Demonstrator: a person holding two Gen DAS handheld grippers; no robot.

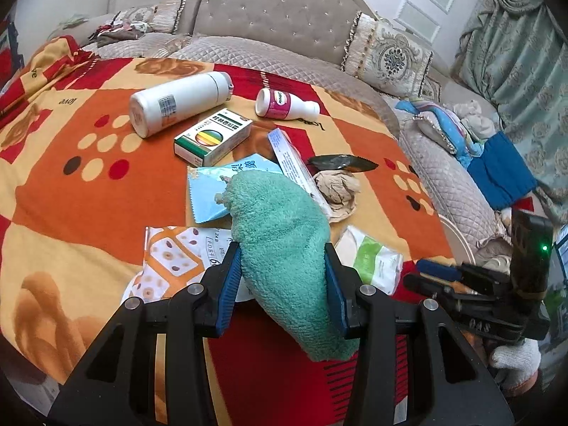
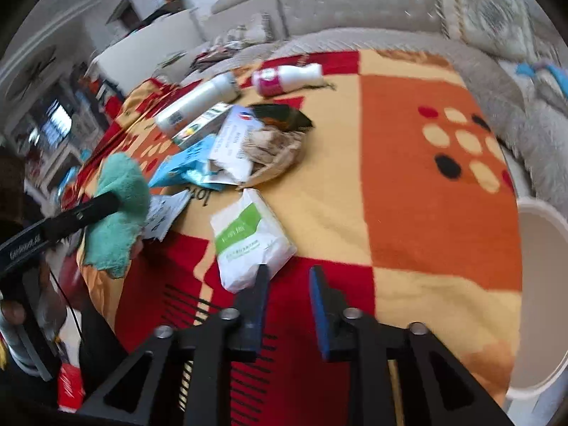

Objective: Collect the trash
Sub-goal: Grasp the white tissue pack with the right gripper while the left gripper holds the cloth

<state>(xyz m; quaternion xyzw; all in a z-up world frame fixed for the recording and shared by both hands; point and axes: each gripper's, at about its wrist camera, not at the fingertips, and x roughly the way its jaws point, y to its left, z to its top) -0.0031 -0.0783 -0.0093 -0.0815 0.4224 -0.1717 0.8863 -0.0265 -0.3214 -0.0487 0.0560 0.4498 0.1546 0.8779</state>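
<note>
The right gripper [image 2: 287, 277] stands part open and empty, its left finger tip at the near edge of the white-and-green packet [image 2: 248, 241]; it should straddle that edge, probably, before closing. Farther left, the left gripper [image 1: 284, 269] clamps the green cloth [image 1: 280, 241]. Trash lies beyond on the blanket [image 2: 426, 177].

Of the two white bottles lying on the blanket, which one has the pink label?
The smaller bottle, lying right of the green-and-white box; the larger white bottle is plain.
</note>
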